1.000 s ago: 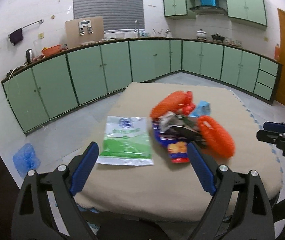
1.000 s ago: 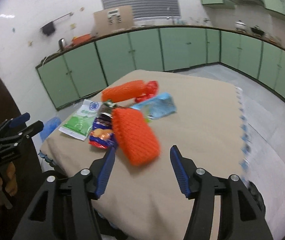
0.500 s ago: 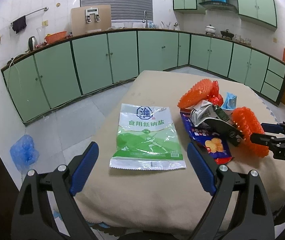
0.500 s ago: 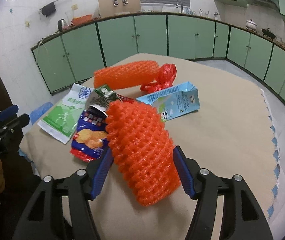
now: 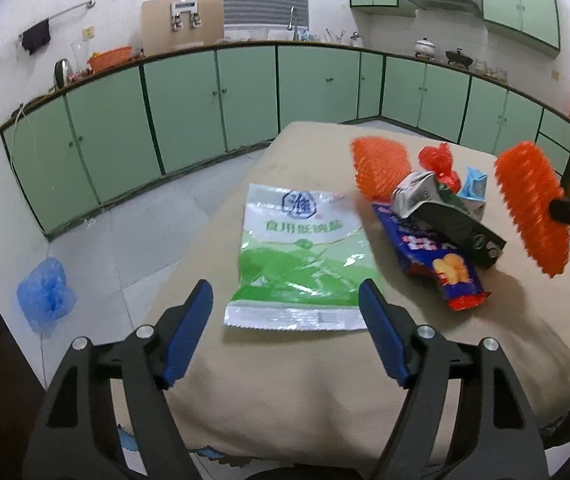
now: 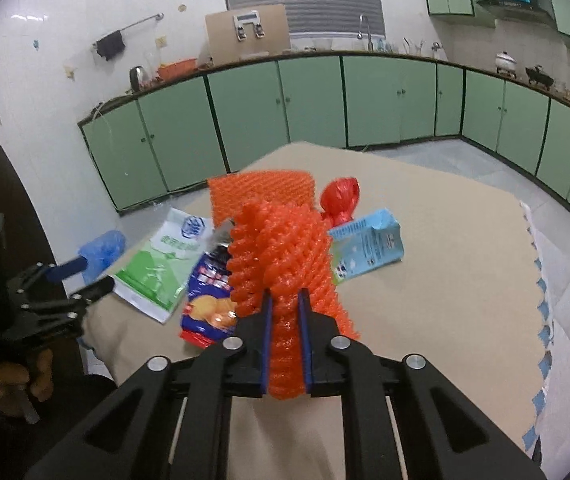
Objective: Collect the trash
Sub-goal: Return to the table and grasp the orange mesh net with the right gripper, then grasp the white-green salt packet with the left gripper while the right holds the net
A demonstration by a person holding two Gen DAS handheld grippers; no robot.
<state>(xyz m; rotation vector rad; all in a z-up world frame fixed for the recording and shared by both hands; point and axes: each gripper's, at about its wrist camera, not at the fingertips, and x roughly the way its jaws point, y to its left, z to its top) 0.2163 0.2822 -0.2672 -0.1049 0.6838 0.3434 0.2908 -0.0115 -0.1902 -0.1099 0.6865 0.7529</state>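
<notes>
right gripper [image 6: 285, 312]: just squeezed tight on the orange foam net sleeve [image 6: 285, 252], lifted off the beige table [image 6: 445, 300]
left gripper [image 5: 285, 300]: jaws narrowing, nothing pinched, hovering around the green-and-white flat plastic bag [image 5: 301, 256]

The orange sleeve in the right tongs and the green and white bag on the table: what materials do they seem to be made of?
Orange sleeve: apparently soft foam plastic netting, matte; its open mesh bulges and is squeezed thin where the right tongs, which have just been closing, pinch it.
Green and white bag: probably thin plastic film, glossy; it shows creases, shiny highlights and a serrated sealed edge.
</notes>
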